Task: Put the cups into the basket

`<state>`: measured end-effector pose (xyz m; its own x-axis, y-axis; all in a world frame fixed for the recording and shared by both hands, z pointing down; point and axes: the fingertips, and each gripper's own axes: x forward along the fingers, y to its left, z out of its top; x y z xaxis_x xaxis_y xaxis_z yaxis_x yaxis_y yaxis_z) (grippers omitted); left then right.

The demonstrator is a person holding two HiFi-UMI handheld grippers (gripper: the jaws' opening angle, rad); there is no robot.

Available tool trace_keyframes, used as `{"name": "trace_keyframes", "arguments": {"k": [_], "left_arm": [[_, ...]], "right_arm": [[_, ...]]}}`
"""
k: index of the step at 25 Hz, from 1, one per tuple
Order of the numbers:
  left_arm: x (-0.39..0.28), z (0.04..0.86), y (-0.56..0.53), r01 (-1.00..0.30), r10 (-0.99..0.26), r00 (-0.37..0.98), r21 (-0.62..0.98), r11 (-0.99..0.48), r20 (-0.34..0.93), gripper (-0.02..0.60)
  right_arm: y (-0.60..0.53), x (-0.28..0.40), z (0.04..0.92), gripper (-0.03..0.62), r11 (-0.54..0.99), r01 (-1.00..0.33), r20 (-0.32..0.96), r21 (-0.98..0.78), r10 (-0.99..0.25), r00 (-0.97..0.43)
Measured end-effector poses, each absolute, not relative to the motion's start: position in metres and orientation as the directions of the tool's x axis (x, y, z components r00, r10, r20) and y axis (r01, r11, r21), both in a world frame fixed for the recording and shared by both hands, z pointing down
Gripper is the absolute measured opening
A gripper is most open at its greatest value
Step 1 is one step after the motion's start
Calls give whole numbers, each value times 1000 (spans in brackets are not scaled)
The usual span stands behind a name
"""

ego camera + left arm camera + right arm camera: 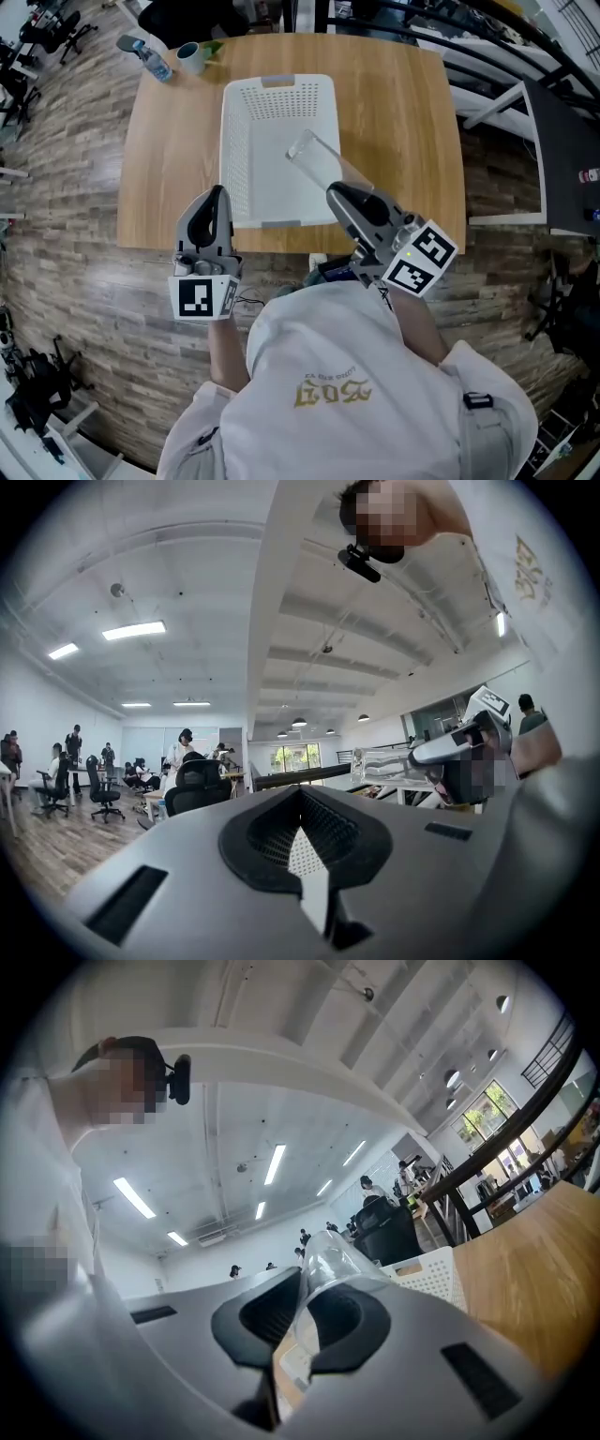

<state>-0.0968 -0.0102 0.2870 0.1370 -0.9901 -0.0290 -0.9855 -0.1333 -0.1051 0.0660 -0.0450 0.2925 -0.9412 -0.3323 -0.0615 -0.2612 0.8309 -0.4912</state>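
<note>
Clear cup (314,159) — tilted above the basket (278,82) — gripped by right claw (336,192); left claw (217,190) clenched, empty.

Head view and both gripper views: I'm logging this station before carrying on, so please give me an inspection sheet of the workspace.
Surface: wooden table, mostly bare.
Job's things: white basket on the table, no cup seen inside; one clear cup held over it.
Clutter: bottle lying down and mug at the far left corner.
Grippers: left gripper shut, empty, at the near edge; right gripper shut on the clear cup.
Cables: nothing seen.
Surroundings: plank-pattern floor, office chairs at left, people far off.
</note>
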Motion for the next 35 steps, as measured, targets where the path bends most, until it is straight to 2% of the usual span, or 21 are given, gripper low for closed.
{"name": "trace_keyframes", "arguments": {"k": [10, 25, 30, 35], "left_arm": [[-118, 269, -57, -978, -984, 174, -126, -169, -31, 5], [-117, 261, -131, -888, -891, 454, -106, -448, -33, 5], [-113, 277, -140, -837, -841, 542, -79, -541, 12, 5], [-89, 294, -134, -724, -743, 659, -168, -669, 120, 5]], "right_arm": [[-88, 47, 289, 31, 808, -281, -70, -518, -368, -927], [-119, 27, 262, 31, 747, -453, -58, -487, -545, -836], [-117, 20, 266, 31, 714, -525, -16, -463, -598, -801], [-107, 20, 274, 31, 696, -572, 38, -434, -621, -783]]}}
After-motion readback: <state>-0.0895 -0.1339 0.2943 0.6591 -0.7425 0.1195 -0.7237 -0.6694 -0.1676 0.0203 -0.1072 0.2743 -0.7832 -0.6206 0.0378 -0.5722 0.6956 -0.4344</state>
